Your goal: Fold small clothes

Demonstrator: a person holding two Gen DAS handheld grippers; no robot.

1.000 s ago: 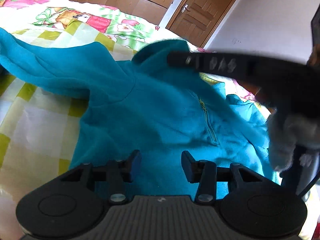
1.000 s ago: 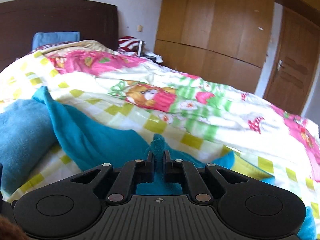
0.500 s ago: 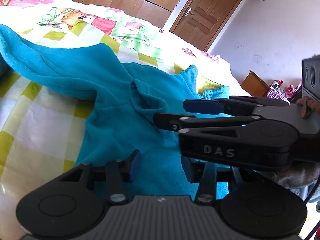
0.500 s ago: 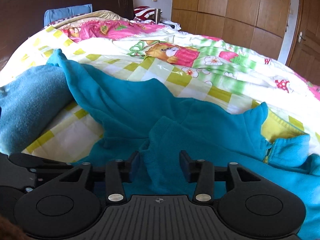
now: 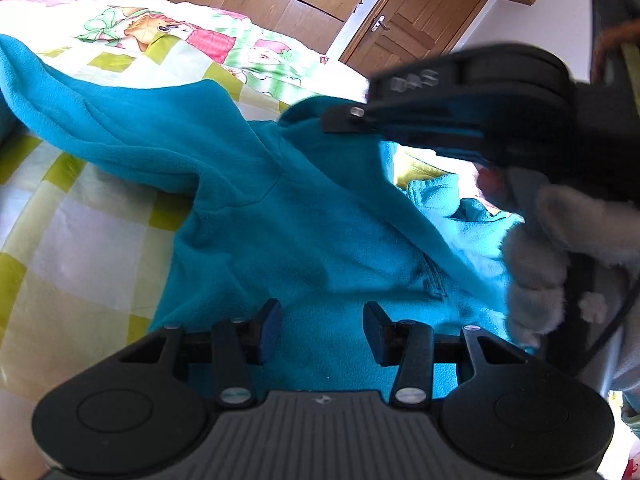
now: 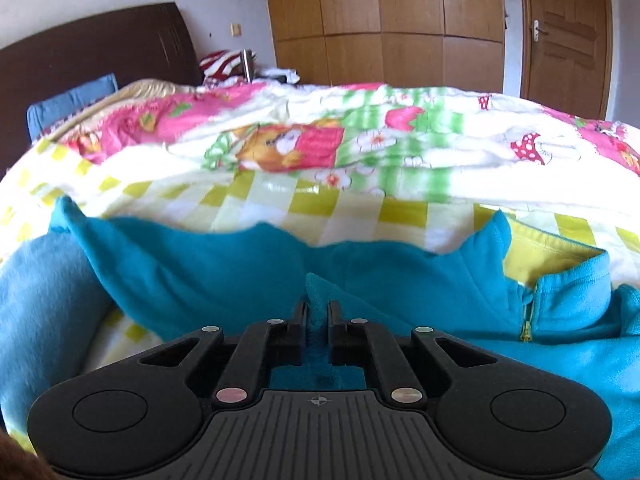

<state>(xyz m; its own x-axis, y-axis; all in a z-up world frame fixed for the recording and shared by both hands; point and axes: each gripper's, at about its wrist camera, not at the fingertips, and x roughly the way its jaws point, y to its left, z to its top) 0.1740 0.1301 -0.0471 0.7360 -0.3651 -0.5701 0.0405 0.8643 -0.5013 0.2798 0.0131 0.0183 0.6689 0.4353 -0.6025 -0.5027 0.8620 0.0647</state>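
A: Right wrist view. The right gripper (image 6: 318, 312) has its jaws clamped together on a raised pinch of the teal fleece zip-neck pullover (image 6: 400, 280). The garment lies spread on the yellow-and-white checked quilt with pink cartoon print (image 6: 320, 168); its collar and short yellow zip (image 6: 527, 316) sit to the right.

B: Left wrist view agrees. The right gripper (image 5: 340, 120) comes in from the upper right, blurred, with a fold of the pullover (image 5: 280, 220) drawn up off the bed. One sleeve (image 5: 100, 120) trails away to the upper left across the quilt (image 5: 80, 240).

A: And the left gripper (image 5: 322, 324)?

B: Jaws apart, holding nothing, low over the body of the fleece.

A: Step in hand, as I judge it: lifting one shoulder or side edge to carry it over the chest, an early fold. The sleeve is not yet tucked.

B: Next move likely calls for the right to carry its pinch across and lay it flat, while the left pins or grips the lower cloth so the body does not drag. Fleece is thick and clingy; expect bunching.

A: Any writing?

B: Raised letters on the right gripper's side plate, too smeared to read. A small crosshair mark on each gripper's ribbed grey plate. Nothing legible on the garment.

A: Background: brown wooden wardrobe doors (image 6: 380, 20), dark headboard (image 6: 100, 60), folded blue towel-like cloth (image 6: 40, 300) at the left edge.
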